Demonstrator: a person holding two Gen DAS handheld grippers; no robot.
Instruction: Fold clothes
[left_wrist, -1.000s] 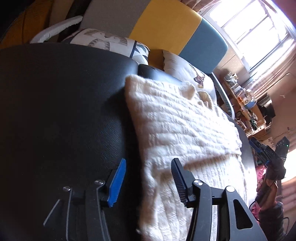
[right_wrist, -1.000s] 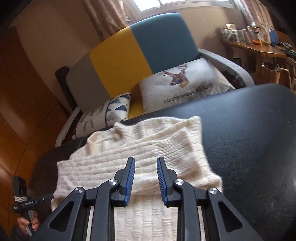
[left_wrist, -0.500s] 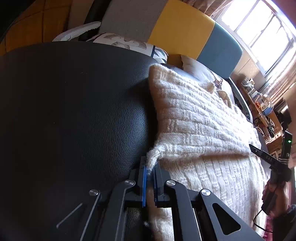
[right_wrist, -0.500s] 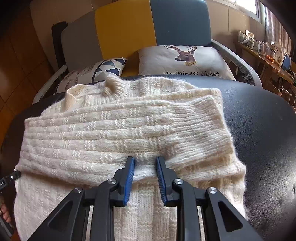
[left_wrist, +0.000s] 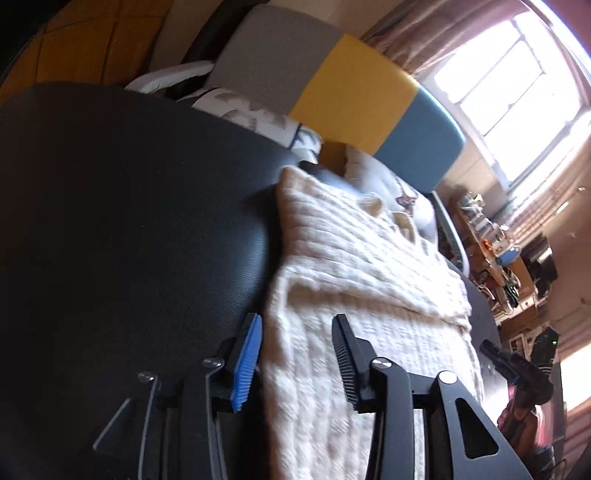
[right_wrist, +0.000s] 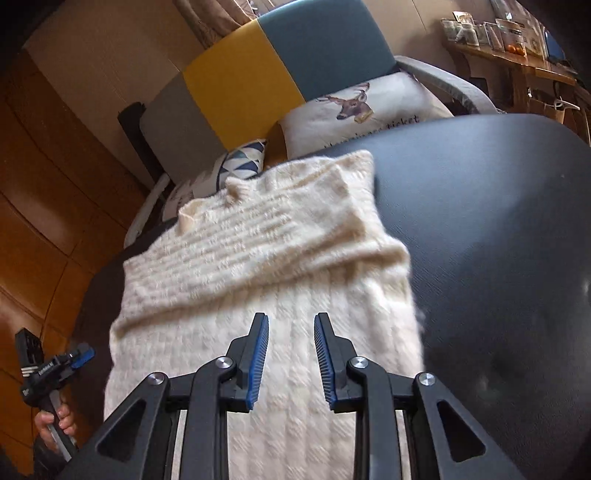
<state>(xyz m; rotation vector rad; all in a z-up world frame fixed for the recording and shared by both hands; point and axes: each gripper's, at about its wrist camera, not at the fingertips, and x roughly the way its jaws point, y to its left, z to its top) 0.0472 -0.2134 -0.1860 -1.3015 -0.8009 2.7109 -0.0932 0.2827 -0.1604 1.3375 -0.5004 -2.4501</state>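
A cream knitted sweater (left_wrist: 369, 280) lies flat on the black leather surface (left_wrist: 129, 221), its sleeves folded across the upper body. My left gripper (left_wrist: 297, 325) hovers open over the sweater's left edge, holding nothing. In the right wrist view the sweater (right_wrist: 266, 258) stretches away from me, with the folded sleeve band across its middle. Above the lower body panel my right gripper (right_wrist: 290, 325) is open, fingers apart and empty. The other gripper, held in a hand, shows at the far left (right_wrist: 48, 373).
Behind the black surface (right_wrist: 498, 240) stands a grey, yellow and blue sofa (right_wrist: 258, 85) with a deer cushion (right_wrist: 362, 110) and a triangle-patterned cushion (right_wrist: 240, 166). A cluttered wooden desk (right_wrist: 517, 62) sits at the right. A bright window (left_wrist: 517, 85) is beyond.
Half a second ago my left gripper was shut on the sweater's left edge; it has let go and opened. My right gripper has drawn back from the sleeve fold and opened wider.
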